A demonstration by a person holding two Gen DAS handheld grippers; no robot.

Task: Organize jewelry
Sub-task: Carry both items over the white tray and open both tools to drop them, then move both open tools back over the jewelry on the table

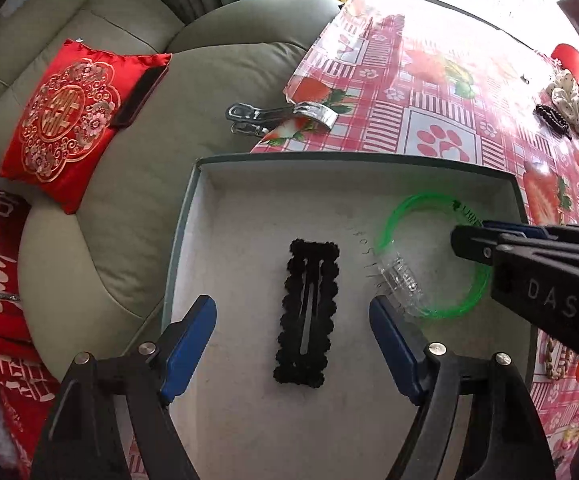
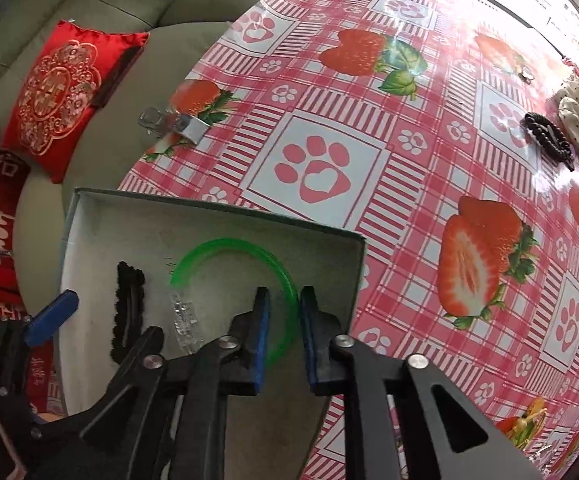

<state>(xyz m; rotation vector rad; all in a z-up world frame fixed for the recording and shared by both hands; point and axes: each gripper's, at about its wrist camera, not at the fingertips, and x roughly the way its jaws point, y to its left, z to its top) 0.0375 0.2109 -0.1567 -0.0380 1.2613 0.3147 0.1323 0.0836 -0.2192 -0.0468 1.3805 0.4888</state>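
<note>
Bangle drop — right gripper [image 2: 283, 336] straddles green bangle [image 2: 245, 248] in box [image 2: 353, 280].
Jaws slack, rim between pads w/ gaps; left gripper [image 1: 293, 344] wide open, nearer black clip [image 1: 307, 312] — long axis runs straight ahead of it.

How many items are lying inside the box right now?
3. The black hair clip lies mid-box, the clear comb piece to its right, and the green bangle rightmost, between the right gripper fingers. Grippers may hide more.

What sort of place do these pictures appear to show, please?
Probably a home living room: a pale sofa carrying a red embroidered cushion sits beside a table with a strawberry-print tablecloth, where an open box holds hair accessories.
</note>
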